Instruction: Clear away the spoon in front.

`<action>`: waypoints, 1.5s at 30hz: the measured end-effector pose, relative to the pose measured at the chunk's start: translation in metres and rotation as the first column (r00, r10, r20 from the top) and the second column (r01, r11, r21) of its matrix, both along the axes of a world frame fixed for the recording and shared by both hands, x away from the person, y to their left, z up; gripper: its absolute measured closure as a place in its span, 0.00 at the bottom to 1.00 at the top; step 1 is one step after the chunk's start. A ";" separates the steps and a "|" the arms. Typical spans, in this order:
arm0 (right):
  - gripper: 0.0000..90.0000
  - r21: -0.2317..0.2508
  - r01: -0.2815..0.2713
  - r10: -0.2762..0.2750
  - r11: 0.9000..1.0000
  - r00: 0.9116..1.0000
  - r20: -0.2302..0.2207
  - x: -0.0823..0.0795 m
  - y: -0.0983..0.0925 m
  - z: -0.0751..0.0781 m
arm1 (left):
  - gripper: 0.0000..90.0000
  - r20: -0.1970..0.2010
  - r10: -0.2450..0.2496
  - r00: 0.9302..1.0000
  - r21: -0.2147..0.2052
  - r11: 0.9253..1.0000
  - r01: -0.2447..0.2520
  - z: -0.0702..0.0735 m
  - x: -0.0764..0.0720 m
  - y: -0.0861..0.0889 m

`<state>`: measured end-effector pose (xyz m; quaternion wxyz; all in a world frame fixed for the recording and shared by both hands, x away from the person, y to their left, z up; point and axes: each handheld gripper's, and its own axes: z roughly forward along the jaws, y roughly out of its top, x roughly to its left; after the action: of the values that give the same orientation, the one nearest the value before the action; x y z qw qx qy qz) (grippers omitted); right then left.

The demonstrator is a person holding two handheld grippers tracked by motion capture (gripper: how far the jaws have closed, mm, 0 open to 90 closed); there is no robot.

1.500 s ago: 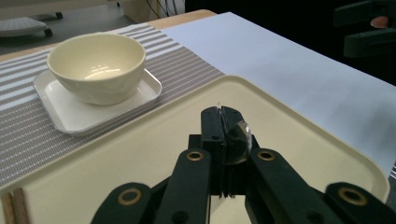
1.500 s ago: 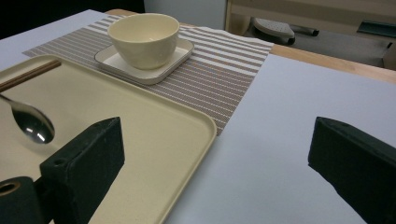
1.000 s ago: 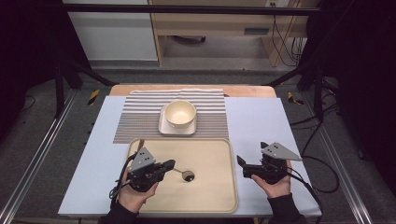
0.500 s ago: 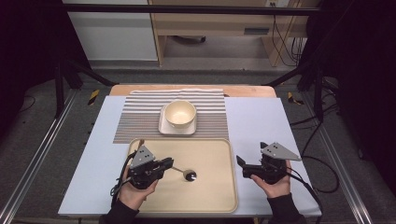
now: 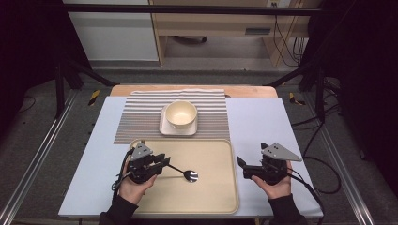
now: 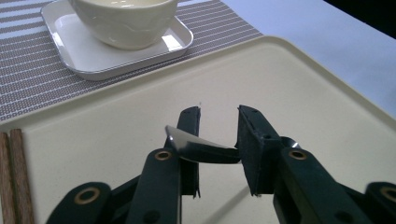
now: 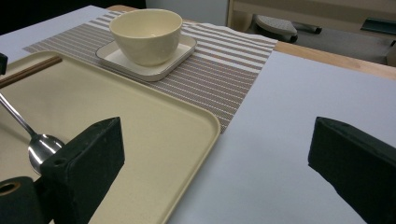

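Steel spoon (image 5: 184,173) lies on the cream tray (image 5: 211,197), its handle between your left gripper's (image 5: 164,162) jaws, which have just been opening and stand slightly apart. Your right gripper (image 5: 242,168) hovers spread over the white mat (image 5: 263,126).

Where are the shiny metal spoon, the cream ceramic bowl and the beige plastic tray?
Shiny metal spoon (image 5: 190,176), high view, on its rounded head.
Cream ceramic bowl (image 7: 145,36), right gripper view, on its outer wall.
Beige plastic tray (image 5: 220,197), high view, on a bare part of its floor.
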<state>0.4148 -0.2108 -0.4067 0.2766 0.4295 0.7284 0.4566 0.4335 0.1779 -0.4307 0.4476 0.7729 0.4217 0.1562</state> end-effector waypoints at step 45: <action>0.04 -0.005 -0.005 0.005 1.000 1.000 -0.006 0.001 0.001 -0.001 | 0.41 -0.077 0.129 0.989 0.186 0.976 -0.113 -0.042 0.033 -0.005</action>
<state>0.4154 -0.2099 -0.4073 0.2742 0.4282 0.7314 0.4545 0.4667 0.1725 -0.4729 0.3459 0.7895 0.4714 0.1866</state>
